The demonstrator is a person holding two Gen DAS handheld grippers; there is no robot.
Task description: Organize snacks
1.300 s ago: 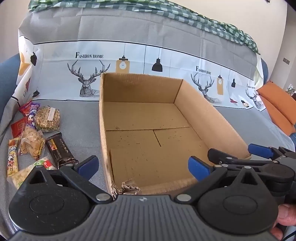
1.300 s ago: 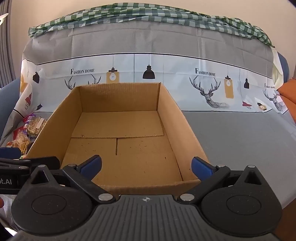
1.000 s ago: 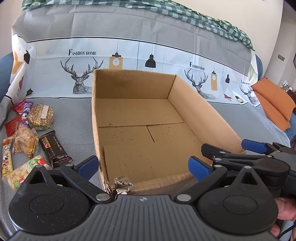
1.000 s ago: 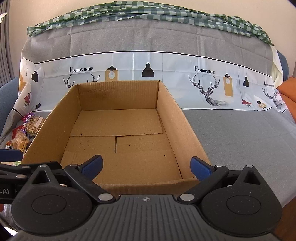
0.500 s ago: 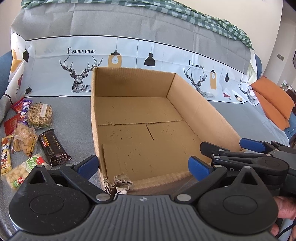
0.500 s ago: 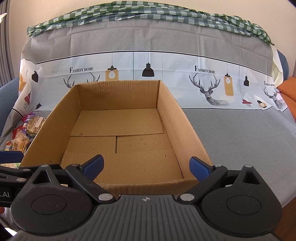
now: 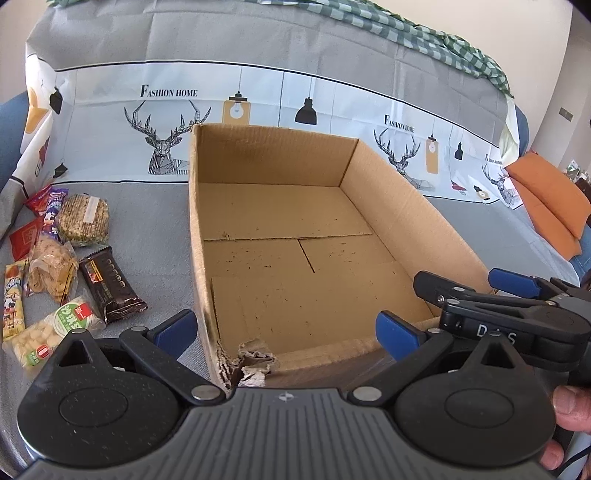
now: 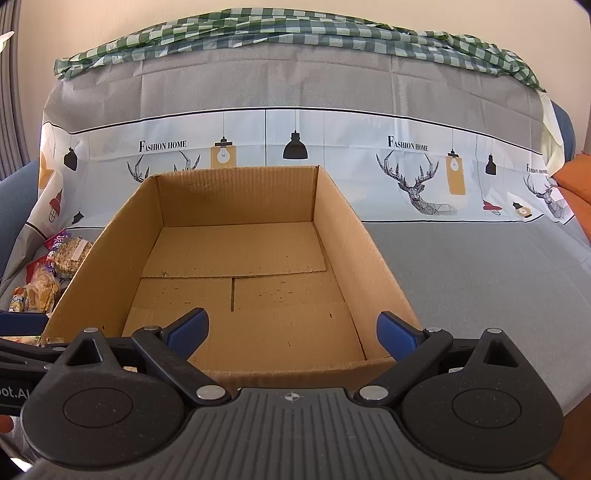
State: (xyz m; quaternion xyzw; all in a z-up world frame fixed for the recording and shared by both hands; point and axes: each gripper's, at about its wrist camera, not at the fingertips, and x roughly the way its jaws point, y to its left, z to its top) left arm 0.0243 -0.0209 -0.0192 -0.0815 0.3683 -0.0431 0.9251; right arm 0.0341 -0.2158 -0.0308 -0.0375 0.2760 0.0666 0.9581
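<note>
An empty open cardboard box sits on the grey cloth. Left of it lies a pile of snack packets: a round cereal cake, a dark chocolate wafer packet, a biscuit bag, a green-label puff bag, a long cartoon stick packet and red and purple packets. The pile shows partly in the right wrist view. My left gripper is open and empty at the box's torn near-left corner. My right gripper is open and empty over the box's near wall.
The right gripper's body shows at the box's near right in the left wrist view. A deer-print cloth rises behind the box, a green checked cloth on top. An orange cushion lies far right.
The left gripper has shifted slightly, so the box and snacks sit a little further right in its view. The right view is nearly unchanged. Both grippers stay open.
</note>
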